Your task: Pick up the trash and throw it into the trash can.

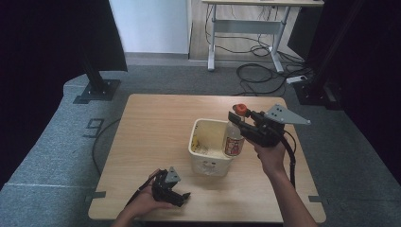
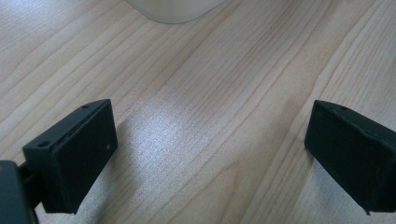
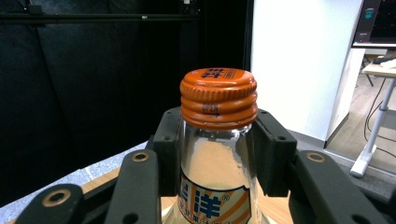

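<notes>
Clear glass bottle with orange screw cap (image 1: pixel 234 135) clamped at neck in right gripper (image 1: pixel 243 124), held upright over cream plastic tub (image 1: pixel 201 142). Left gripper (image 1: pixel 182 197) wide apart, empty, on wooden table (image 1: pixel 156 123). Best lowered straight, kept upright.

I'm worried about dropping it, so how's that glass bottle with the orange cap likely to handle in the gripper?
The bottle looks like clear, smooth glass, so probably rigid, breakable and somewhat slippery. The right gripper clamps only its narrow neck under the orange cap, so the body may swing. It hangs beside the cream tub, so a knock seems possible.
</notes>
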A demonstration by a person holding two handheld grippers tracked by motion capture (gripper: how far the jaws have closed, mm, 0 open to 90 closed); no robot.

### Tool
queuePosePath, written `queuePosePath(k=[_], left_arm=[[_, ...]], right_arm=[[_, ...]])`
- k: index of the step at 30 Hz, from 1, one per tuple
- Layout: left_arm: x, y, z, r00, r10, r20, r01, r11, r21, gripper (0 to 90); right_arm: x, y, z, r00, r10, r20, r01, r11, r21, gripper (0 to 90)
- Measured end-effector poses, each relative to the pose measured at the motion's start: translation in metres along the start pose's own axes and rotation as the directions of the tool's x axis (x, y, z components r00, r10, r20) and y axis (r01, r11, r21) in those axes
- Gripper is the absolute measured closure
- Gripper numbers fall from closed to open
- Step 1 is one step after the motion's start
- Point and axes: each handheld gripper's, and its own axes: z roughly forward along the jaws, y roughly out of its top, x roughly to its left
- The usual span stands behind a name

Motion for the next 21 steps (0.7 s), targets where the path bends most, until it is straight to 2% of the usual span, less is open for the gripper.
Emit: queuePosePath(k=[8,14,21], left_arm=[[0.0,0.0,0.0,1.0,-0.001,0.002,0.001,1.0,0.0,2.5],[0.0,0.0,0.0,1.0,0.0,0.003,0.0,1.0,0.001,2.5],[0.0,0.0,0.0,1.0,0.0,0.002,0.0,1.0,0.001,2.5]], right_arm=[[0.003,-0.005,0.012,1.0,0.007,-0.003,-0.007,1.0,0.018,58.5],[0.006,-0.01,0.018,1.0,-0.01,-0.002,0.01,0.999,0.041,58.5],[0.006,-0.022,0.024,1.0,-0.006,-0.006,0.006,0.997,0.071,58.5]])
